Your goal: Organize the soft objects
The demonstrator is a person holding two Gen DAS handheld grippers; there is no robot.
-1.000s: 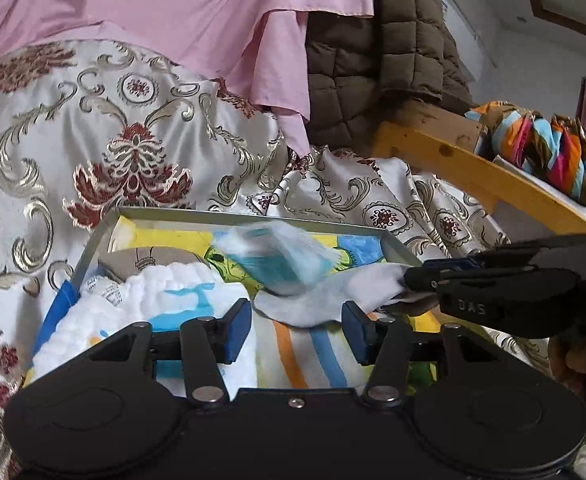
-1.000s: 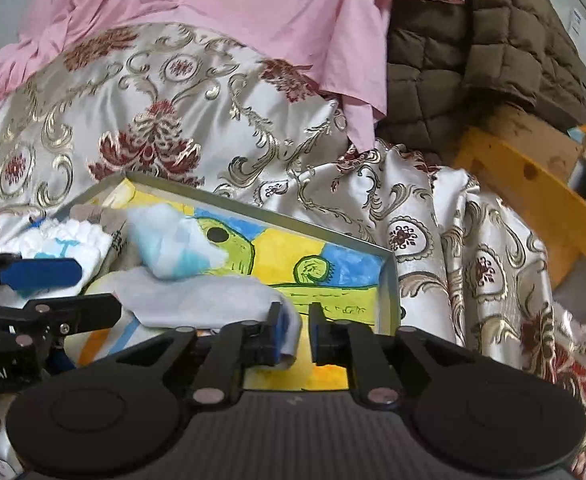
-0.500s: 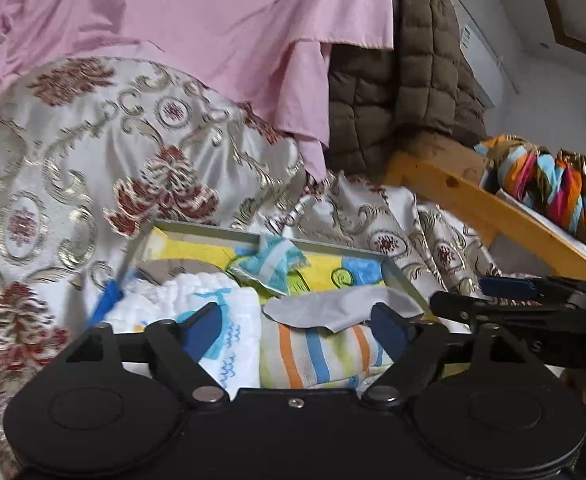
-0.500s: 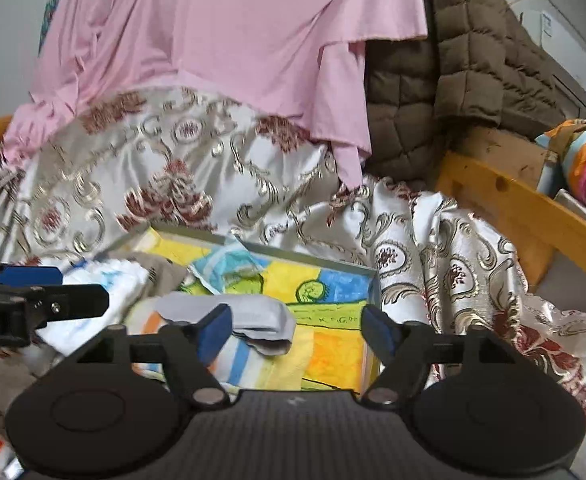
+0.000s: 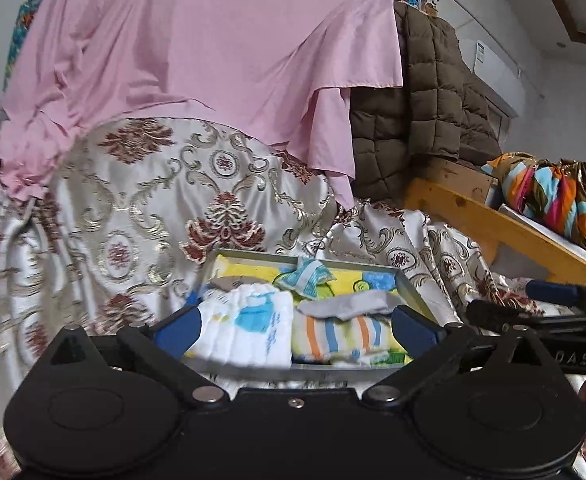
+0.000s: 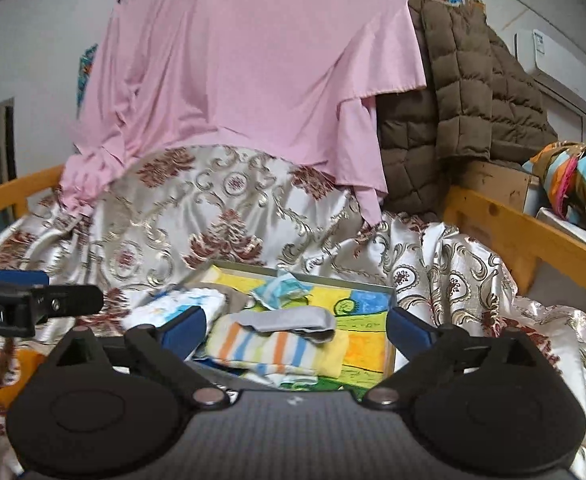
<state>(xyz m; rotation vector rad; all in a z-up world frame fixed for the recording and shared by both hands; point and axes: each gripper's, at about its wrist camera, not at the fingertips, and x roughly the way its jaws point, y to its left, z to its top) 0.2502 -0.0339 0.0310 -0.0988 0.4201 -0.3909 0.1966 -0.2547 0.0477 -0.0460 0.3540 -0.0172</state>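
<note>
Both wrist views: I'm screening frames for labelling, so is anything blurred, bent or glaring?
Left wrist: tray near rim smeared, bed rail bowed by fisheye. Right wrist: striped cloth soft, satin cover shiny; black corners in both.

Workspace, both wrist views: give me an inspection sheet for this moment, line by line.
Surface: bed under a floral satin cover; a shallow tray sits on it.
Job's things: in the tray, a white folded cloth, a striped cloth with a grey sock lying on it, and a small crumpled blue cloth behind.
Clutter: pink sheet, brown quilted jacket, multicoloured fabric.
Grippers: left gripper open, empty; right gripper open, empty; both short of the tray.
Cables: nothing seen.
Surroundings: wooden bed rail, wall air conditioner.
</note>
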